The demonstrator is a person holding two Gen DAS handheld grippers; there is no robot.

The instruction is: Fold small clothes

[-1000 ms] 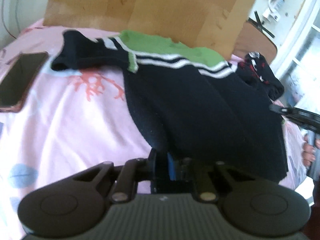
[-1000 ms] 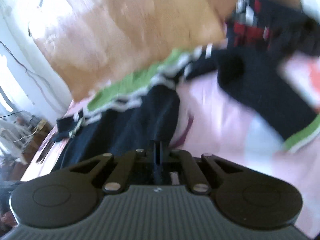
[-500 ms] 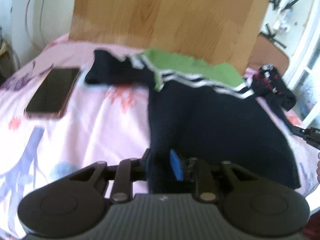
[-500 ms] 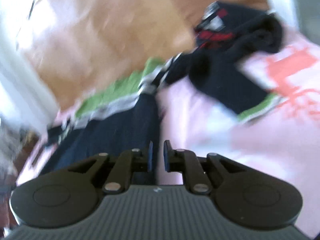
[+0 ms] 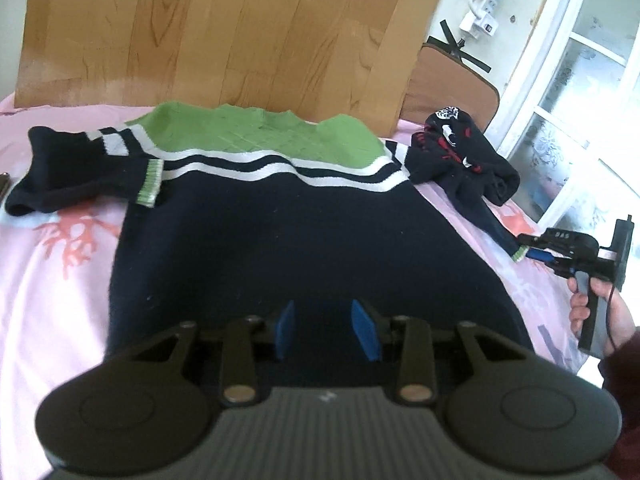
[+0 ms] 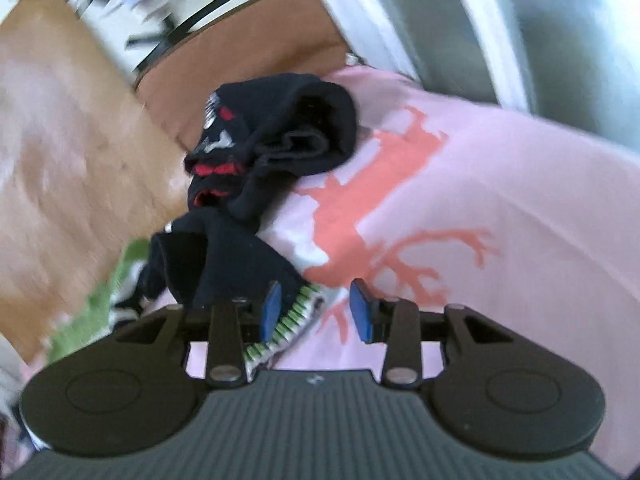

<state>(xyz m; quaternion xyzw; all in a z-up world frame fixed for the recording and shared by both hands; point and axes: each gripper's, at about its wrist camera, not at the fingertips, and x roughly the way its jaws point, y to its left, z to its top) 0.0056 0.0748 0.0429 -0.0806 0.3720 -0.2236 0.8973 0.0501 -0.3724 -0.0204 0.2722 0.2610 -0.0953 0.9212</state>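
In the left wrist view, the left claw (image 5: 326,330) stood at the bottom centre of the frame. Its jaws had just been opening and were now apart; the blue pads (image 5: 286,328) pressed on nothing, and behind the gap only the dark hem showed. The navy sweater (image 5: 280,240) lay flat on the pink bed sheet (image 5: 52,280) and filled the middle of the frame, with its green yoke (image 5: 256,132) and white stripes toward the wooden headboard (image 5: 224,24) at the top. One sleeve (image 5: 80,168) was folded across at the left. A dark bundle of cloth (image 5: 460,160) lay at the upper right, just beside the sweater's shoulder. At the right edge a hand (image 5: 600,312) held the right claw (image 5: 528,246), whose tips were at the green cuff (image 5: 518,255) of the other sleeve.

In the right wrist view, which was partly blurred, the right claw (image 6: 316,308) was at the bottom centre. Its jaws had also just been opening and stood apart. The striped green cuff (image 6: 292,320) lay against the left pad (image 6: 271,308) and reached into the gap, but the right pad was clear of it, so it was not gripped. The dark bundle (image 6: 280,132) was above, in the centre of the frame, on the pink sheet (image 6: 520,200) with a coral print (image 6: 360,216).
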